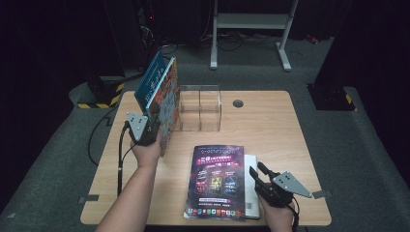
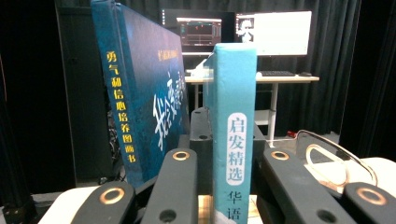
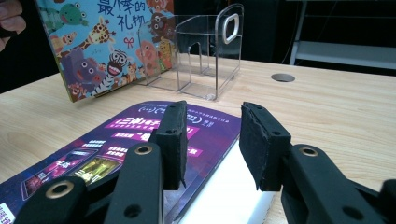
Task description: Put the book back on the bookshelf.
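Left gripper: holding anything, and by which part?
Yes: the left gripper is shut on the teal book, clamped at the lower spine, book upright.

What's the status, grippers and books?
Left gripper shut on teal book, upright beside blue book. Right gripper open over purple magazine. Clear rack unobstructed.

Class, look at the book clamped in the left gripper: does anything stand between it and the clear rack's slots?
Nothing visible does. The left gripper holds the teal-spined book upright at the clear rack's left end, with the blue book leaning on the far side from the rack. The rack's slots look empty.
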The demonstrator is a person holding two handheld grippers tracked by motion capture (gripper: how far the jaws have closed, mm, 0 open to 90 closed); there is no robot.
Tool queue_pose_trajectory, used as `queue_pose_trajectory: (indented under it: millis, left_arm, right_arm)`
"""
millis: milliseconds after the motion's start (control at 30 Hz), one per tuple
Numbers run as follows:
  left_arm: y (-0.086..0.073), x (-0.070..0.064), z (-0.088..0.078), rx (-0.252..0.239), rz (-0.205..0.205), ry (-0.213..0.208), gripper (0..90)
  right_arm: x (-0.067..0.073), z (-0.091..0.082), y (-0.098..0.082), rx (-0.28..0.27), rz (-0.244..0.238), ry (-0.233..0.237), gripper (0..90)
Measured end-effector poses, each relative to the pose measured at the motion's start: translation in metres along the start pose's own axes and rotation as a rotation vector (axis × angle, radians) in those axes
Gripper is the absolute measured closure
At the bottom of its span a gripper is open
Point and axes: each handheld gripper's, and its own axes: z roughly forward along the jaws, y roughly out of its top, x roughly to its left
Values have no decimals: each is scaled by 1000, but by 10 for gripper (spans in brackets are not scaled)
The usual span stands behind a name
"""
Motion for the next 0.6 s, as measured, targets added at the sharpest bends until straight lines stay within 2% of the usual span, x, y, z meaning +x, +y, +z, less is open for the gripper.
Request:
queue_pose_trajectory:
  millis: [300,600]
  left_arm:
    - [-3,1,0,-6,-2,3,807]
    - [-9,4,-5,-3,-3,-16,804]
  right_arm:
    - [0,0,0,1,-6,4,615]
    - [1,1,0,3,-7,7,615]
